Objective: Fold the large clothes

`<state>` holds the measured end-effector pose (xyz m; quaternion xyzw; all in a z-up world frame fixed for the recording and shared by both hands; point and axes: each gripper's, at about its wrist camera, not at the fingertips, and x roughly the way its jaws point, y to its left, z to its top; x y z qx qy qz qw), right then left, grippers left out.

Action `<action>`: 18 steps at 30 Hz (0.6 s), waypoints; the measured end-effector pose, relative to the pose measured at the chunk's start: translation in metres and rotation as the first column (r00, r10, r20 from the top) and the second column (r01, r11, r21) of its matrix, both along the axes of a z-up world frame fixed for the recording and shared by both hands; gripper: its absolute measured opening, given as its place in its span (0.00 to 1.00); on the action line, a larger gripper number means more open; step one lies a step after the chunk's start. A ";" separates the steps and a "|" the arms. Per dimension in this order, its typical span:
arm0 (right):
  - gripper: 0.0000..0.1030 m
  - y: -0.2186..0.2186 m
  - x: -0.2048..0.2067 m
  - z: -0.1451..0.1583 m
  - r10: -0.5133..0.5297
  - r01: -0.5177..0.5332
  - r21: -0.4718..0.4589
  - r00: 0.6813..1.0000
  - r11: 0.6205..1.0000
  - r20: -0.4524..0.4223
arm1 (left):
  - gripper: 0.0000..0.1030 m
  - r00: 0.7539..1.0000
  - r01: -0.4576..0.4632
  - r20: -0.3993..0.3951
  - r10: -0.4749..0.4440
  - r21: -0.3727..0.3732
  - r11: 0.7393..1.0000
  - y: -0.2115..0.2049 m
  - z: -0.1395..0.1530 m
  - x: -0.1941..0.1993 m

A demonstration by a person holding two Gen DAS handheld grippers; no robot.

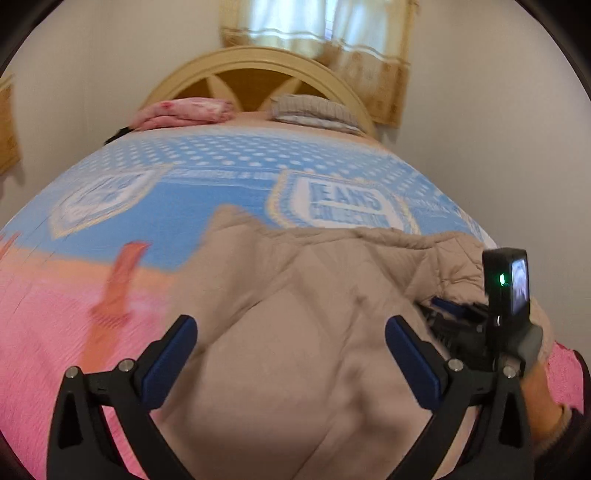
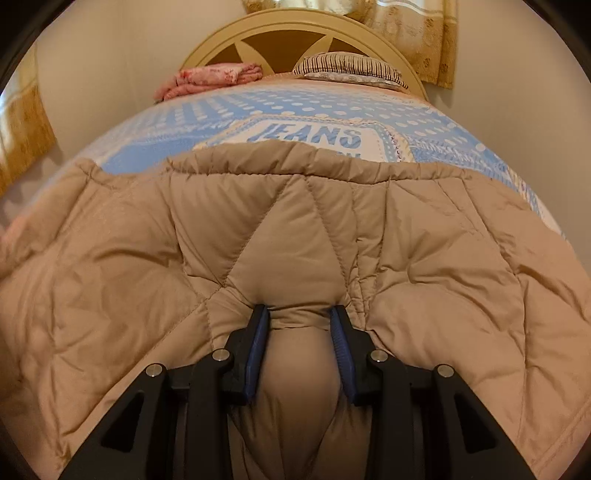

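Observation:
A large beige quilted puffer jacket (image 2: 424,258) lies spread on the bed; it also shows in the left wrist view (image 1: 295,332). My right gripper (image 2: 300,314) is shut on a bunched fold of the jacket, which bulges between its blue pads. My left gripper (image 1: 291,326) is open, its fingers wide apart just above the jacket's smooth fabric, holding nothing. The right gripper's body and camera (image 1: 506,295) show at the right of the left wrist view, with the person's hand behind it.
The bed has a blue, white and pink printed cover (image 1: 229,192) with "JEANS" lettering (image 2: 310,134). A folded pink blanket (image 2: 210,79) and a striped pillow (image 2: 351,68) lie by the curved wooden headboard (image 2: 295,33). Curtains (image 1: 317,33) hang behind.

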<state>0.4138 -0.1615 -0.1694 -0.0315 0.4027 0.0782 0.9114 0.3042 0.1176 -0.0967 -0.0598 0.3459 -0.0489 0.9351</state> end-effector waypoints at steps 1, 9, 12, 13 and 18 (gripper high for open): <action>0.35 -0.003 -0.001 0.002 0.002 -0.002 0.016 1.000 1.000 -0.003 | 1.00 1.000 -0.029 -0.008 0.029 0.018 0.999 0.013 -0.005 -0.013; 0.45 -0.015 -0.094 0.029 -0.005 0.001 0.050 0.997 0.999 0.073 | 1.00 0.985 -0.065 -0.175 0.007 -0.326 0.943 0.073 -0.082 -0.050; 0.45 -0.015 -0.114 0.010 -0.016 0.015 0.028 0.998 1.000 0.058 | 1.00 0.986 -0.035 -0.159 -0.044 -0.464 0.885 0.068 -0.096 -0.047; 0.45 -0.014 -0.117 0.003 -0.019 0.017 0.025 0.998 1.000 0.062 | 1.00 0.988 -0.032 -0.149 -0.042 -0.464 0.885 0.064 -0.096 -0.046; 0.46 -0.011 -0.108 -0.006 -0.015 0.015 0.013 0.999 1.000 0.038 | 0.86 0.994 -0.048 -0.108 -0.007 -0.495 0.868 0.053 -0.099 -0.035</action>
